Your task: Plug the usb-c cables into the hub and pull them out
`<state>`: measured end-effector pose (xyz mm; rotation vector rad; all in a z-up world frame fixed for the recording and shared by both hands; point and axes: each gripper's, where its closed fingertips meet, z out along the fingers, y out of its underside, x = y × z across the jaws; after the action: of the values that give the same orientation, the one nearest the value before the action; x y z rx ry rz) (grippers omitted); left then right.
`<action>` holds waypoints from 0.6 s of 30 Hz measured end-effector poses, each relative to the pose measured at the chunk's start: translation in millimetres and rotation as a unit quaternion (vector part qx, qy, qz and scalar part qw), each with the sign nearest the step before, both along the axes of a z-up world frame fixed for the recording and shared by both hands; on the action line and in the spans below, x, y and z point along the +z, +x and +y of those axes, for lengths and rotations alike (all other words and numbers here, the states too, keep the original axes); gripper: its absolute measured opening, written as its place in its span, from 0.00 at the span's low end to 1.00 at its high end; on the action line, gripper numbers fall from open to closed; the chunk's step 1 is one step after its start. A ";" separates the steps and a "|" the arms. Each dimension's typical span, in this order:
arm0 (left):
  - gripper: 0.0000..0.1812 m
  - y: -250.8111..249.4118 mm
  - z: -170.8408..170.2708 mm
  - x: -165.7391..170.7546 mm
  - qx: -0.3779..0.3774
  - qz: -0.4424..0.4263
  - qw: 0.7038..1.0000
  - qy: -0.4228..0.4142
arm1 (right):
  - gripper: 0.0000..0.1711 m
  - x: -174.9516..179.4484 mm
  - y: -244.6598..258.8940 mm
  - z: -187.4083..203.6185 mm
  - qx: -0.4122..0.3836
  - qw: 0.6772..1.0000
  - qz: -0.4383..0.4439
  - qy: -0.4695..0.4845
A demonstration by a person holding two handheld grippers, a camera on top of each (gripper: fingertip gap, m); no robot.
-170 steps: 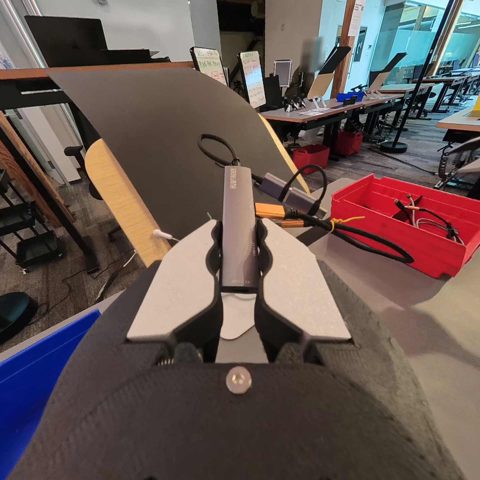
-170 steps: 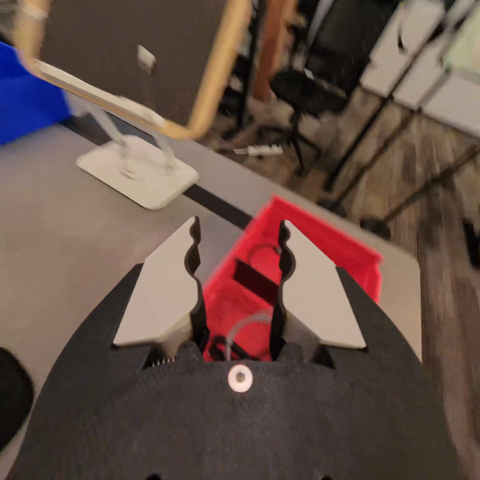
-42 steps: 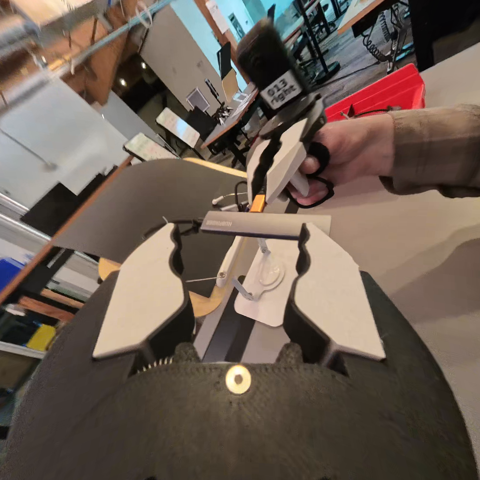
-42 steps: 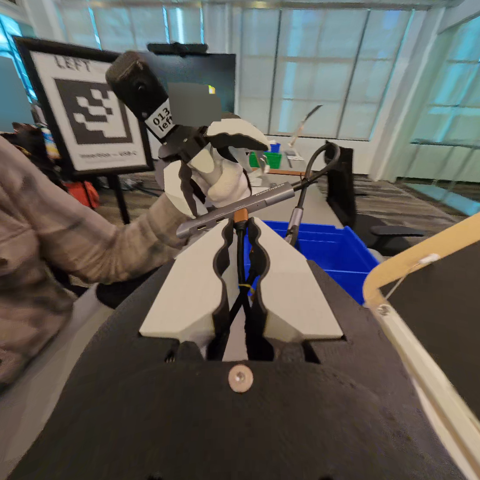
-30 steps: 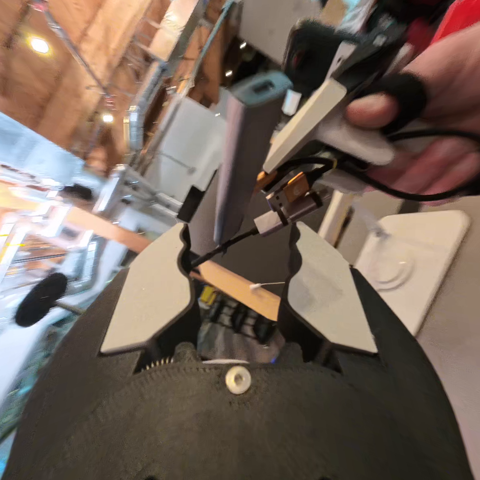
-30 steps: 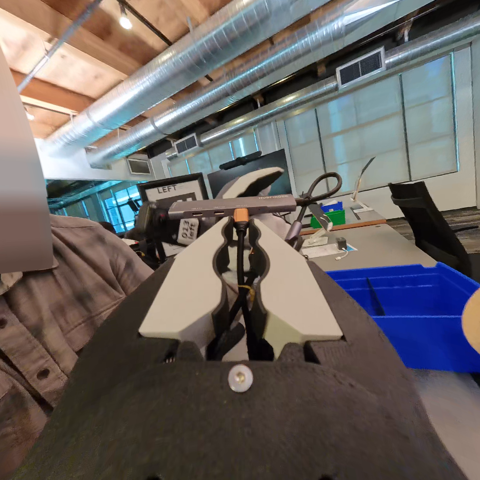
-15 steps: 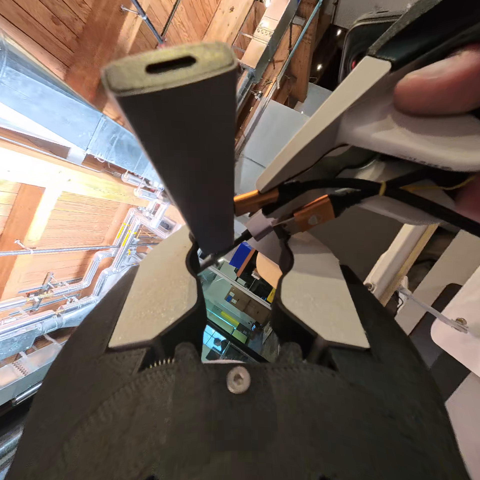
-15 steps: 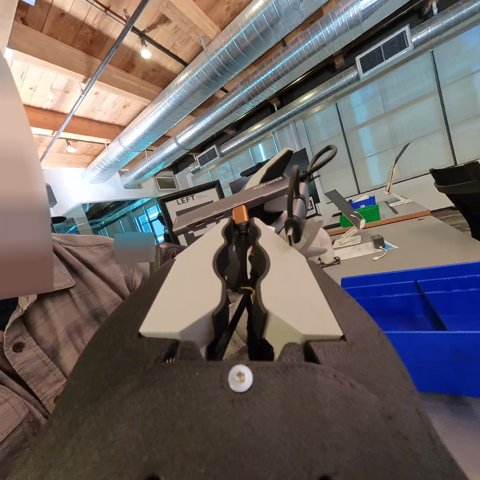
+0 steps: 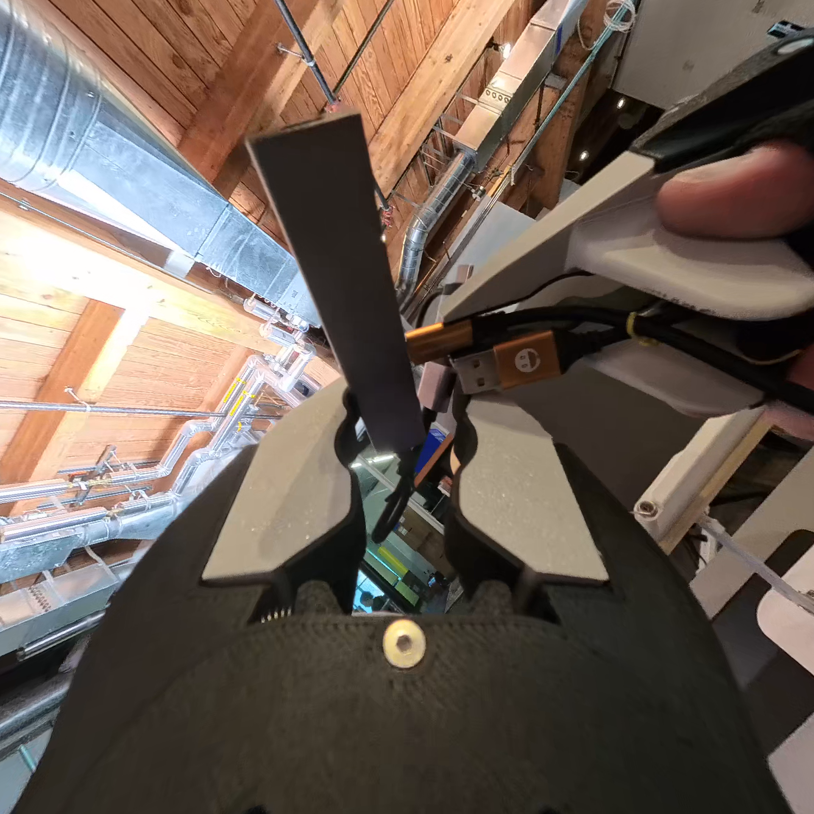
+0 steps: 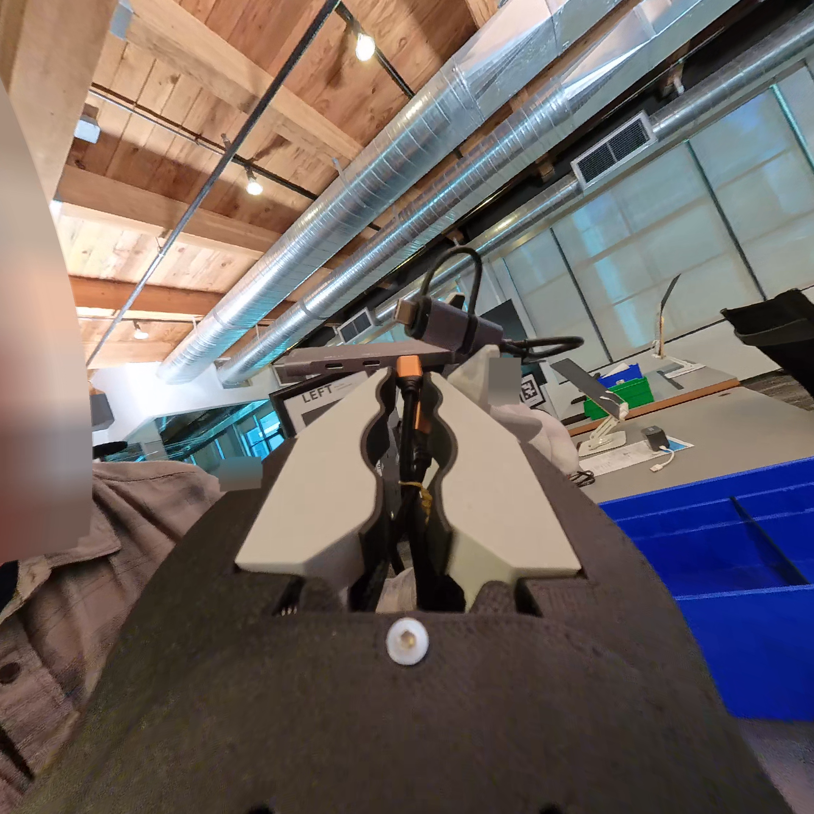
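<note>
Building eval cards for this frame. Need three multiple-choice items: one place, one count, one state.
1. Where is the orange plug? A in a drawer B at the hub's long side C on the floor
2. How many empty ports show beside it, right wrist view? A none B two C five
3. Right tongs are: A open, empty B shut on the hub C shut on the black cable
Answers: 1B, plug meets the hub's side; 2B, two slots left of it; 3C, the tongs pinch the cable below the plug.
</note>
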<state>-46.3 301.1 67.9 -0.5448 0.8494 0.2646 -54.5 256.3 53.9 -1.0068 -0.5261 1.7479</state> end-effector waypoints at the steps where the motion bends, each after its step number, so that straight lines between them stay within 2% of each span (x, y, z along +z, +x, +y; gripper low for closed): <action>1: 0.23 -1.1 0.8 -0.8 -0.001 0.001 1.000 0.003 | 0.05 -0.5 -1.3 0.9 -0.003 1.000 -0.001 -0.001; 3: 0.26 -0.8 2.9 -4.7 -0.005 0.008 1.000 -0.003 | 0.05 -0.2 0.6 4.4 -0.014 1.000 0.007 -0.006; 7: 0.25 -4.6 4.8 -5.7 -0.011 0.008 1.000 -0.005 | 0.05 -0.7 14.5 13.0 -0.033 0.999 0.027 -0.021; 12: 0.25 -6.9 10.2 -4.9 0.005 0.019 1.000 -0.012 | 0.05 -1.0 13.9 10.4 -0.020 0.999 0.019 -0.021; 18: 0.17 -10.3 13.0 -3.3 0.038 0.006 0.999 0.015 | 0.05 -8.3 -5.6 9.9 0.002 0.999 0.006 -0.039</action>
<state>-56.7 314.1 64.6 -0.5483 0.8361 0.3503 -60.1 266.2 45.6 -1.0495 -0.4557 1.7886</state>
